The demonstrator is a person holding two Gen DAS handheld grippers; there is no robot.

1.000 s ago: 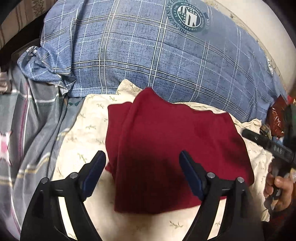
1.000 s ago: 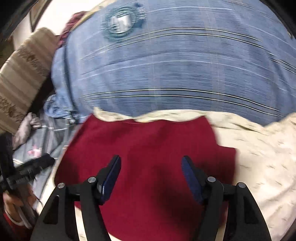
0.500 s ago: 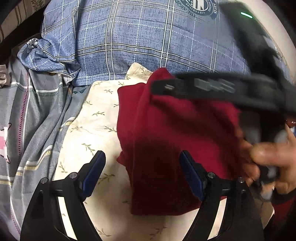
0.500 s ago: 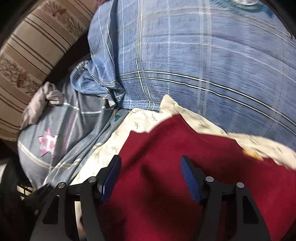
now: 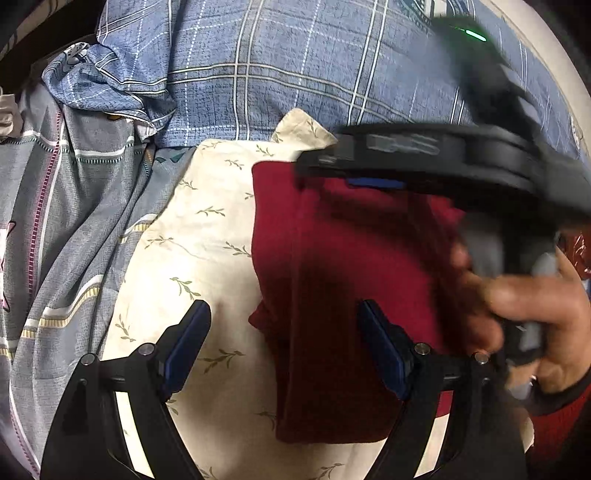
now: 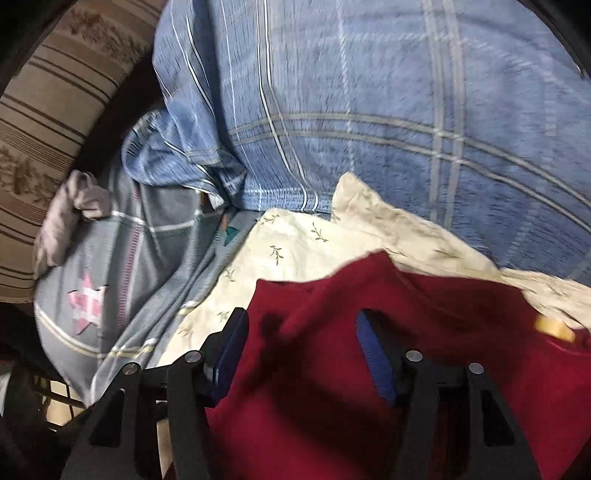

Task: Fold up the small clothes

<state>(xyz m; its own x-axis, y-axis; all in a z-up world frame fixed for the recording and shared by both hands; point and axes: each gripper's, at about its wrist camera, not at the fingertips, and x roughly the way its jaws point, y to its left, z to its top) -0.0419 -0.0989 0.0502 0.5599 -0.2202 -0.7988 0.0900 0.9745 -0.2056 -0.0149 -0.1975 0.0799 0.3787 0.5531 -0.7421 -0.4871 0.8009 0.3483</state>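
Item one, my red garment (image 5: 332,280): folded, lying on the cream sheet (image 5: 207,236) with a leaf-sprig print; in my left wrist view its long axis runs from near to far, with the left edge straight and a fold line parallel to it. Its far end points at the blue plaid bedding (image 5: 280,74). A small yellow tag (image 6: 554,328) sits near its right edge in my right wrist view; any writing on it is too blurred to read. Item two, my right gripper (image 6: 303,347): jaws closing, red cloth lying between the blue pads, pads not visibly pressing on it. In the left view it reaches across the garment's far end, blurred, with a green light (image 5: 474,36) on its body and a hand (image 5: 532,314) on its grip; the lettering along its side is unreadable. Item three, my left gripper (image 5: 284,339): jaws wide apart, holding nothing, poised over the garment's near left edge, one pad over the sheet and the other over the cloth. Item four, grey striped cloth (image 5: 74,221) with a pink star, left of the sheet. Item five, striped cushion (image 6: 48,110), far left. The printed emblem on the plaid is cropped, not legible.
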